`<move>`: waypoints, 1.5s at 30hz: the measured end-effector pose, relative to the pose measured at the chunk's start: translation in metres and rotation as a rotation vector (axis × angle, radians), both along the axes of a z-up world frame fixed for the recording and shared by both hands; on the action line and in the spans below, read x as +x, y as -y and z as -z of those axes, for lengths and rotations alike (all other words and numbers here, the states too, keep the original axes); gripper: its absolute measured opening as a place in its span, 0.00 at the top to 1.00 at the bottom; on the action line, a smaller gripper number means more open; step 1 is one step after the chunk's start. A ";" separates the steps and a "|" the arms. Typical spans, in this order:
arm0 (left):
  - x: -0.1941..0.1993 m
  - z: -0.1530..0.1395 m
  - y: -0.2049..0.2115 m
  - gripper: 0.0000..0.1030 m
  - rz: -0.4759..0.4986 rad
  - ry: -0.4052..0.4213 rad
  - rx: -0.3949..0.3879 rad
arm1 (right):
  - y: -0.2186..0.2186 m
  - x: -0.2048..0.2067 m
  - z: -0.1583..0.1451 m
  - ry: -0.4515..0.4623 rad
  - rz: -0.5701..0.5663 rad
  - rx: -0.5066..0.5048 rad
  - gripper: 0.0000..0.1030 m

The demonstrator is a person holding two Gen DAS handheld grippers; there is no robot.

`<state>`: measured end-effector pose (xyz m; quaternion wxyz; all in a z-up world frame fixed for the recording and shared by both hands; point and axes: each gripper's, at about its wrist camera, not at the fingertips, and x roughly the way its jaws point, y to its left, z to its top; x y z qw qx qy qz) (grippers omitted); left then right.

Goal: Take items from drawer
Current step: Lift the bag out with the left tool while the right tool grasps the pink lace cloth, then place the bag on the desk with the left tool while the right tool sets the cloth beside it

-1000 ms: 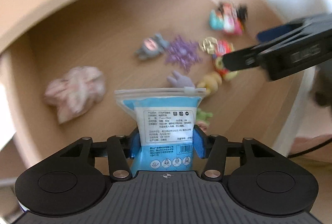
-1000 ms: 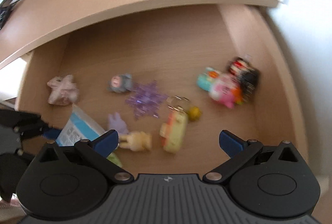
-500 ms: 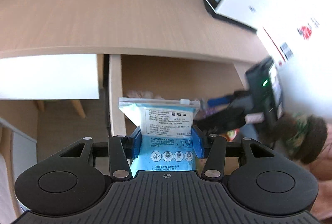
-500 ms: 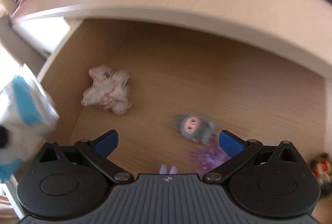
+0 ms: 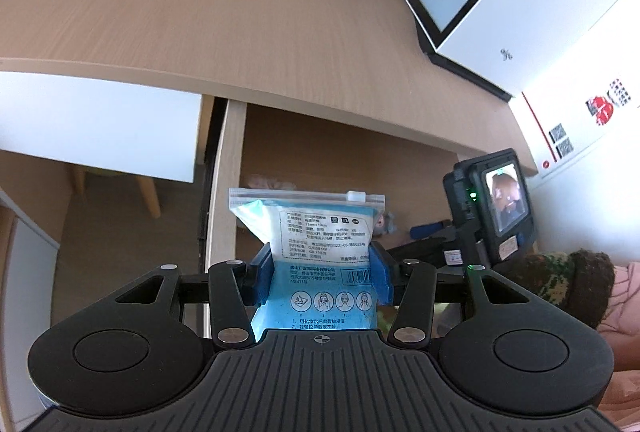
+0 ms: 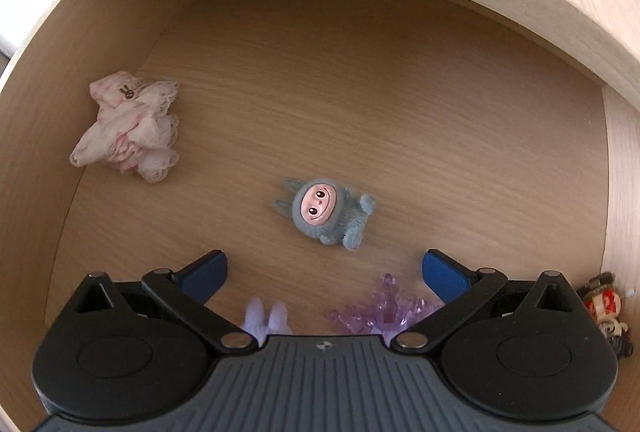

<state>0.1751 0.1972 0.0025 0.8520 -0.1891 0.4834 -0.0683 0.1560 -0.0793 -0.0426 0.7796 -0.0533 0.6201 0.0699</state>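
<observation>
One item is out: the left gripper [image 5: 320, 274] holds the blue pouch [image 5: 316, 252] clamped above the drawer [image 6: 360, 72]. Right gripper [image 6: 323, 274] (fingers apart) hovers near the grey plush [image 6: 324, 212]; several toys remain.

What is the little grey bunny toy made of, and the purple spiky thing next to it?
The grey bunny toy looks fuzzy, like plush or flocked fabric, with a smooth, shiny pink face that is probably plastic or vinyl. The purple spiky thing looks like clear hard plastic or acrylic: light passes through its pointed, crystal-like pieces.
</observation>
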 end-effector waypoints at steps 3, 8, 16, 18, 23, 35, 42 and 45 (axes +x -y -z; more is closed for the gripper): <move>-0.008 -0.006 -0.005 0.49 -0.037 0.016 -0.002 | -0.003 0.012 0.017 -0.045 -0.038 -0.011 0.00; -0.022 -0.011 -0.018 0.49 -0.114 0.003 -0.004 | -0.018 0.013 0.012 0.120 -0.212 0.159 0.00; -0.040 -0.018 -0.023 0.49 -0.163 -0.014 0.021 | -0.091 0.013 0.049 0.332 -0.621 0.161 0.31; -0.041 -0.020 -0.024 0.49 -0.154 -0.011 0.021 | -0.098 0.022 0.065 0.289 -0.619 0.154 0.63; -0.031 -0.022 -0.020 0.49 -0.063 -0.015 0.057 | -0.083 0.017 0.062 0.297 -0.471 0.210 0.75; 0.017 -0.014 0.015 0.49 0.207 -0.011 -0.007 | -0.019 -0.054 0.010 0.409 0.001 0.186 0.78; 0.071 -0.047 0.057 0.49 0.239 0.183 -0.053 | -0.023 -0.037 -0.026 0.481 0.197 0.159 0.78; 0.107 -0.056 0.078 0.48 0.234 0.263 -0.041 | -0.005 -0.044 -0.044 0.493 0.257 0.141 0.78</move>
